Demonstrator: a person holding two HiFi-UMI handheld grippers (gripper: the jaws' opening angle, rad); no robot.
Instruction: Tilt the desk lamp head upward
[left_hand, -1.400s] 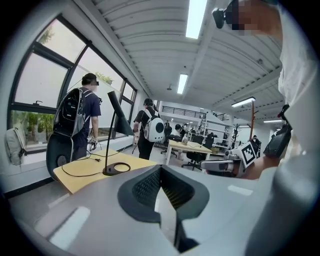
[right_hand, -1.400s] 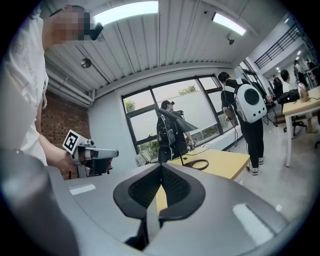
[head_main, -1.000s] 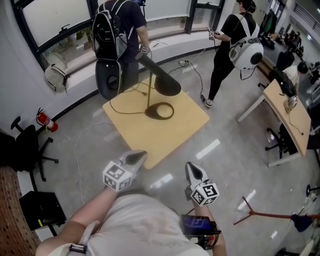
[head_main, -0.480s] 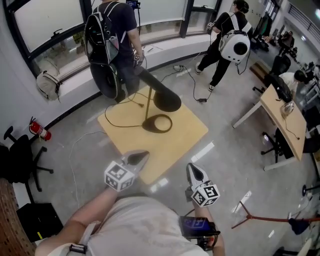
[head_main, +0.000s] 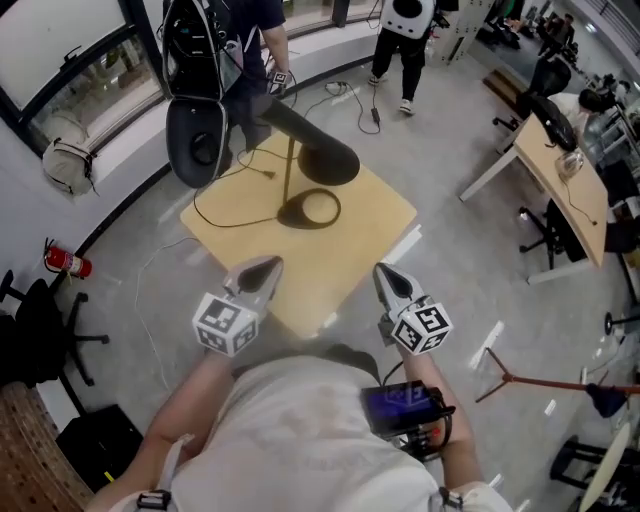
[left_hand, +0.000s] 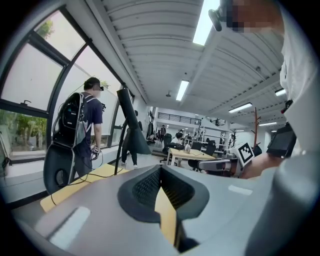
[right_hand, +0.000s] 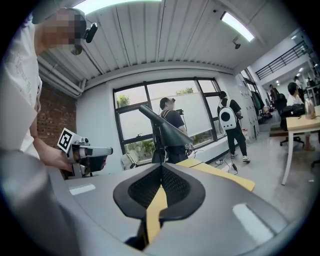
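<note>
The black desk lamp stands on a square wooden table (head_main: 375, 230), with a ring base (head_main: 311, 209), a thin stem and a cone head (head_main: 318, 150) sloping down to the right. My left gripper (head_main: 262, 271) and right gripper (head_main: 388, 279) are both shut and empty. They hover side by side at the table's near edge, well short of the lamp. From the left gripper view the lamp head (left_hand: 131, 125) is far ahead on the left, and in the right gripper view the lamp head (right_hand: 167, 128) lies straight ahead beyond the shut jaws.
Just behind the table stands a person with a black backpack (head_main: 215, 40) and a round black case (head_main: 195, 145). A cable (head_main: 225, 218) trails over the table's left side. A second person (head_main: 405, 20) is further back. Desks (head_main: 548, 160) and a red stand (head_main: 530, 380) sit right.
Both grippers have moved forward to the table's near edge, still shut. The lamp and table look nearer. The person with the white backpack has walked further away.
</note>
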